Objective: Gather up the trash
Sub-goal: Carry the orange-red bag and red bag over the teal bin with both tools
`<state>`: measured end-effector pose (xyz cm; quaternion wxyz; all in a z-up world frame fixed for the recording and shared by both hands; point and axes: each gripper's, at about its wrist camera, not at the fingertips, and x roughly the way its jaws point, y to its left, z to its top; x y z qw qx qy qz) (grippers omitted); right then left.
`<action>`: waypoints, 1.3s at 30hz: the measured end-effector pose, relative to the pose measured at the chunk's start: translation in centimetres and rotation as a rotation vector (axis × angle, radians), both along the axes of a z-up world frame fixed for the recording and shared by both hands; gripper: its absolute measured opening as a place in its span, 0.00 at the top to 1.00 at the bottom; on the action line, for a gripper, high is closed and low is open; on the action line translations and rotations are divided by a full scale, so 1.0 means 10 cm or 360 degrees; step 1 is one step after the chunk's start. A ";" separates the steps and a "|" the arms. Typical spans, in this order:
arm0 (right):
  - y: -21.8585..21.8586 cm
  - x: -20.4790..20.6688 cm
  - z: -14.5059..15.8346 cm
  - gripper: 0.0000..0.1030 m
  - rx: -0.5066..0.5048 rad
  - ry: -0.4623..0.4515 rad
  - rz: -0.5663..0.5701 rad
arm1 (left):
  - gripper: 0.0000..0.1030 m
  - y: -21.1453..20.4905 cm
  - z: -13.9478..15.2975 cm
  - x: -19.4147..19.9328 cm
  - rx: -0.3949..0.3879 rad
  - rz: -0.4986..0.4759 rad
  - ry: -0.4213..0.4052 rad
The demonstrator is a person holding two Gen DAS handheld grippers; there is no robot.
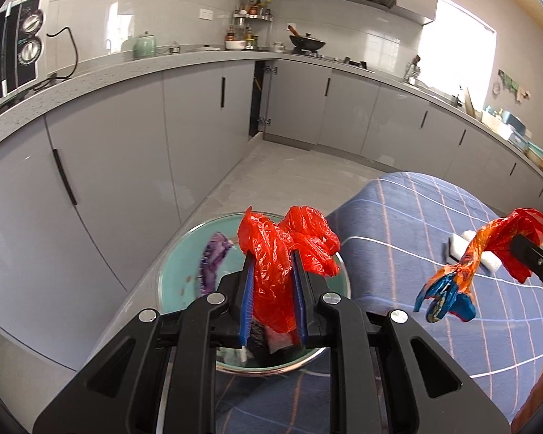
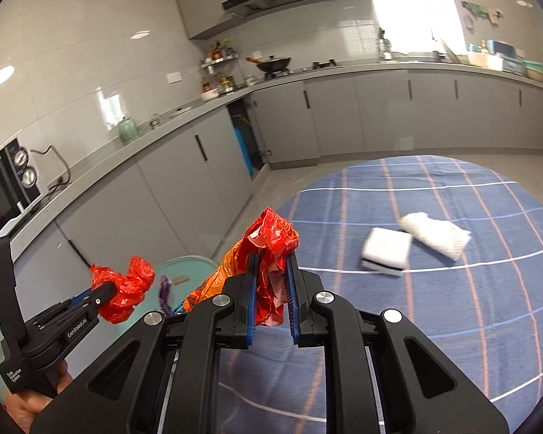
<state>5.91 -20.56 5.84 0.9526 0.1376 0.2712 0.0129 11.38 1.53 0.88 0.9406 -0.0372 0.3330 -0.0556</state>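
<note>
Over the bin (image 1: 184, 253) at the edge of the cloth-covered surface (image 2: 434, 307), both grippers carry trash. Left gripper (image 1: 271, 275): fingers (image 1: 248, 289) pinching a crumpled red plastic bag (image 1: 282, 253), wad bulging above the tips and hanging down between the pads. It sits directly above the open teal bin, which already holds a purple scrap (image 1: 213, 260).

Right gripper (image 2: 273, 278): fingers (image 2: 251, 289) pinching a red-orange snack wrapper (image 2: 271, 242), its blue tail drooping off toward the left side; it looks just short of the bin, over the surface edge.

Handling guess: both pieces are thin film, near weightless, soft, springy, a bit slick. Grab the bunched middle, not a loose flap, or it slides out. May cling to the pads on release, so a shake could be needed.

Two white pieces (image 2: 387, 251) lie on the surface, well apart from both grippers, not yet collected; blurred, probably sponge or folded paper.
</note>
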 end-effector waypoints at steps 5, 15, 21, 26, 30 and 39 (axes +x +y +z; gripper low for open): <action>0.25 0.07 -0.01 0.85 -0.0020 0.0004 0.0081 | 0.82 0.14 -0.01 -0.02 -0.0002 0.0044 -0.0005; 0.65 0.23 0.03 0.85 -0.0037 0.0000 0.0223 | 0.82 0.37 -0.06 0.00 -0.0013 0.0116 0.0014; 0.81 0.31 -0.01 0.85 -0.0046 0.0014 0.0276 | 0.82 0.46 -0.09 0.03 -0.0023 0.0146 0.0023; 0.91 0.36 -0.03 0.85 -0.0074 0.0012 0.0288 | 0.82 0.53 -0.13 0.04 -0.0037 0.0177 0.0036; 0.96 0.40 -0.10 0.85 -0.0095 0.0034 0.0292 | 0.82 0.55 -0.19 0.08 -0.0050 0.0174 0.0058; 0.97 0.51 -0.23 0.85 -0.0130 0.0078 0.0269 | 0.82 0.47 -0.31 0.23 -0.0054 0.0131 0.0105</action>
